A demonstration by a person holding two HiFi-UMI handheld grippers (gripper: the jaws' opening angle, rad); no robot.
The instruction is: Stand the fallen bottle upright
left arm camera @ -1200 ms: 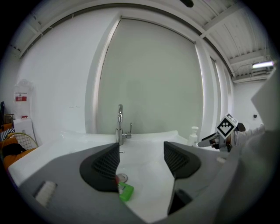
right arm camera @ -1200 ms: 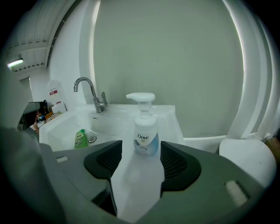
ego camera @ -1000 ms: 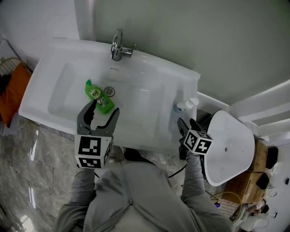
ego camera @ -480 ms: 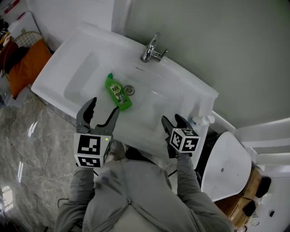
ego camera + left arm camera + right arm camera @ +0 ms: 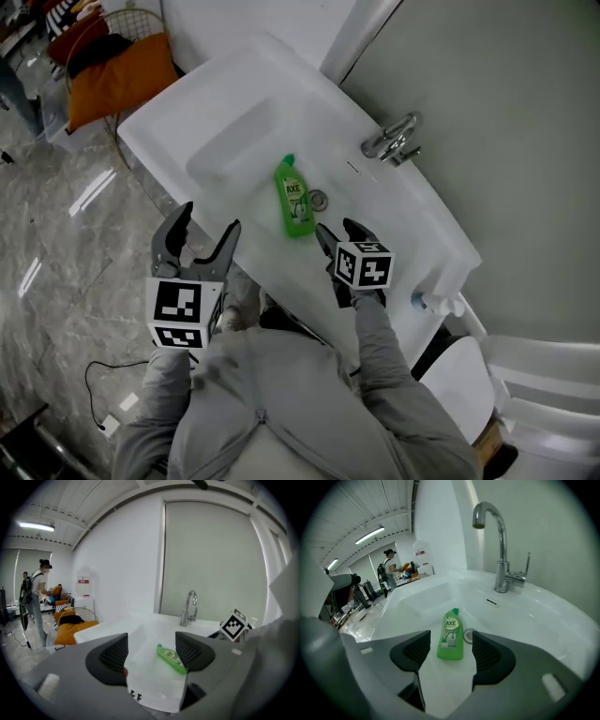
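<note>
Green bottle (image 5: 293, 199) labelled AXE lies in sink (image 5: 225, 141); left hand-held gripper (image 5: 208, 217) and right hand-held gripper (image 5: 337, 228) open.

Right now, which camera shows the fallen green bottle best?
The right gripper view: the green bottle lies centred and close, label up, cap pointing away, beside the drain. The head view shows it from above, smaller. The left gripper view shows it small and at an angle.
</note>
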